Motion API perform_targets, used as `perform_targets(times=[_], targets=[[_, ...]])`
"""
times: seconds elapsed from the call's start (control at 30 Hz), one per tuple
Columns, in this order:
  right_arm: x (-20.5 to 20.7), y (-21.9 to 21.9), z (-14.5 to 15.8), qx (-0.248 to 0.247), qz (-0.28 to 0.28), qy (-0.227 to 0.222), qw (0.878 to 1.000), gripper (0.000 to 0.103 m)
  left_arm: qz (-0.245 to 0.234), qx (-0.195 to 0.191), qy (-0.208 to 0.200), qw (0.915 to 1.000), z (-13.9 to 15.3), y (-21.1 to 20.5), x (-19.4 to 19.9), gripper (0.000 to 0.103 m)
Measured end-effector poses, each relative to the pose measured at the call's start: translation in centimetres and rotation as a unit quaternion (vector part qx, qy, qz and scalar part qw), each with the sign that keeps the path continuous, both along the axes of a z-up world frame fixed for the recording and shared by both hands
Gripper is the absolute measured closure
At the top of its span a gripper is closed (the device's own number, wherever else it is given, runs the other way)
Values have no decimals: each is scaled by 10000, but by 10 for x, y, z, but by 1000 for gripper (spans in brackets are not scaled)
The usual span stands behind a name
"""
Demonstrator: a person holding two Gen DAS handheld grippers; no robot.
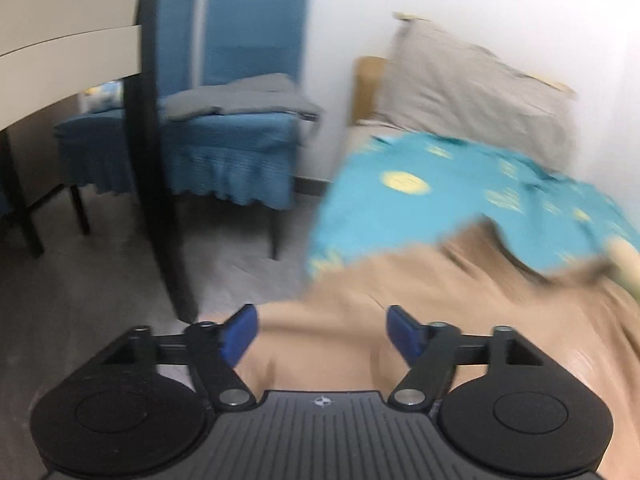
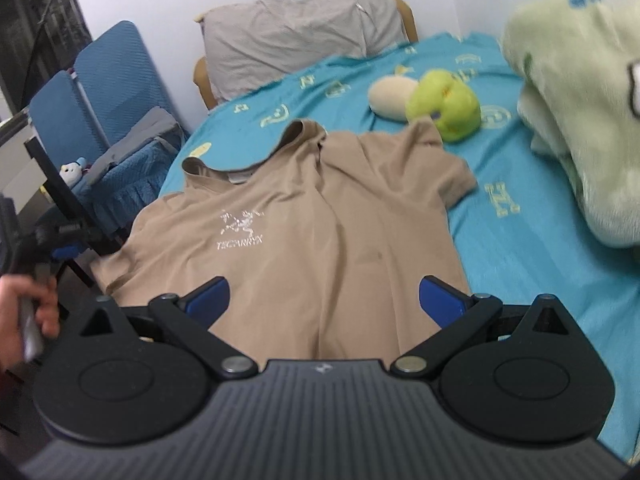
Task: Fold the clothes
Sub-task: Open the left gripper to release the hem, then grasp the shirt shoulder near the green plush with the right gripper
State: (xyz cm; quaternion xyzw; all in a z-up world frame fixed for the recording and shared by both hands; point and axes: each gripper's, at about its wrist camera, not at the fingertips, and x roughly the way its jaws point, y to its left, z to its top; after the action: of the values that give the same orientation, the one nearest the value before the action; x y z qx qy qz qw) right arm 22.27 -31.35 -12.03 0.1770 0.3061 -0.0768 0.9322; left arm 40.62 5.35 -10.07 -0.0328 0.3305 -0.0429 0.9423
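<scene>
A tan T-shirt [image 2: 312, 220] with a white chest logo lies spread face up on the teal bedsheet [image 2: 540, 248], collar toward the pillow. My right gripper [image 2: 322, 300] is open and empty, hovering over the shirt's lower hem. In the left wrist view the shirt [image 1: 400, 300] fills the lower middle, blurred. My left gripper [image 1: 322, 332] is open and empty at the shirt's left edge by the side of the bed. The left gripper and the hand holding it also show at the far left of the right wrist view [image 2: 66, 252].
A grey pillow [image 2: 296, 36] leans on the wooden headboard. A green and cream plush toy [image 2: 432, 104] and a pale green blanket [image 2: 580, 120] lie on the bed's right. Blue chairs [image 1: 240, 120] with grey cloth and a black table leg [image 1: 156, 160] stand left of the bed.
</scene>
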Motion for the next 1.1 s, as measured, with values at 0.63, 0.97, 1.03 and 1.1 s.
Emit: perform_targets(times=[0.63,0.97,1.03,1.1], targets=[[-42,-33,30,709,23,-695,9951,7,-733,-716,-864,9910,46,-80,-290,0],[28,-124,-26,2345,-1108,-518,9644,14,-276,-708,-612,9952,9,-66,-251,0],[46,-144,-51,2782,-1407,-450,9491,14,-291,-871,-532,9943,4,-64,-242,0],[59,-154,-69,3042,-1575,-453,9384,14,-320,-927,-517,9938,-1,-64,-236,0]])
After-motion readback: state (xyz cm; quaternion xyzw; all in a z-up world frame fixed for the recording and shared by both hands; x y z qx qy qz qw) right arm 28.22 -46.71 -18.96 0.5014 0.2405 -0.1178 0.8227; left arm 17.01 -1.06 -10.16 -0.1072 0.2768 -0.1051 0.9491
